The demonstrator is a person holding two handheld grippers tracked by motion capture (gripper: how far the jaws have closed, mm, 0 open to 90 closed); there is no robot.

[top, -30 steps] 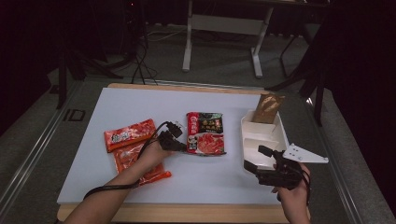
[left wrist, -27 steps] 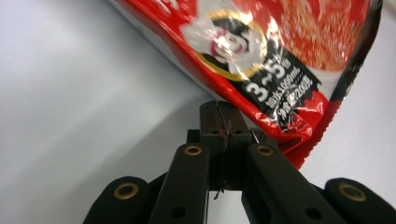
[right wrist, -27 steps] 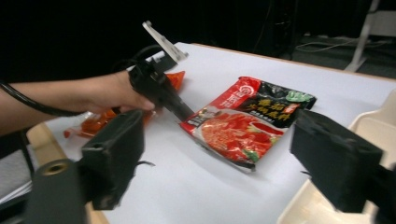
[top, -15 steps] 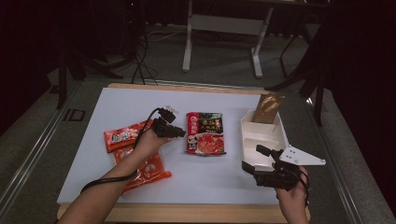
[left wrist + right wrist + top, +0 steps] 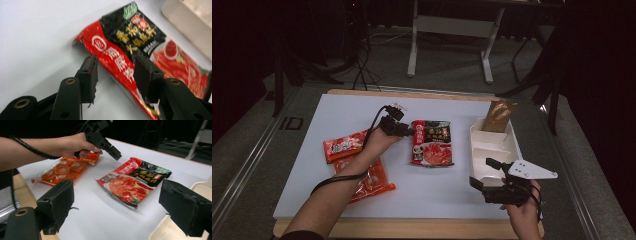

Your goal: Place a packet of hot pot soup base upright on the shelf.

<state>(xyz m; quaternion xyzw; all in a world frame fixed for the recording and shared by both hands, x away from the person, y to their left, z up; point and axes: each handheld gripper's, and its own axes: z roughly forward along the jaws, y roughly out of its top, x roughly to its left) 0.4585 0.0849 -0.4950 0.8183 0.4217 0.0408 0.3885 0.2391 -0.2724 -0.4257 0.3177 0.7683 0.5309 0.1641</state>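
While my left gripper [image 5: 113, 75] hung with jaws just opening, part-spread and empty, over the upper left corner of the red-and-black sauce packet [image 5: 432, 142] lying flat mid-counter [image 5: 472, 195], I judged it light, floppy and slick, best pinched at that edge seam.

The left claw [image 5: 115, 75] stood with its jaws parted, having just been opening, with nothing gripped between the pads. Beyond the fingertips lay a red-and-black sauce packet [image 5: 147, 50] flat on the white counter [image 5: 37, 37], running diagonally toward the lower right. A pale tray [image 5: 185, 20] sat at the upper right, apart from the packet.
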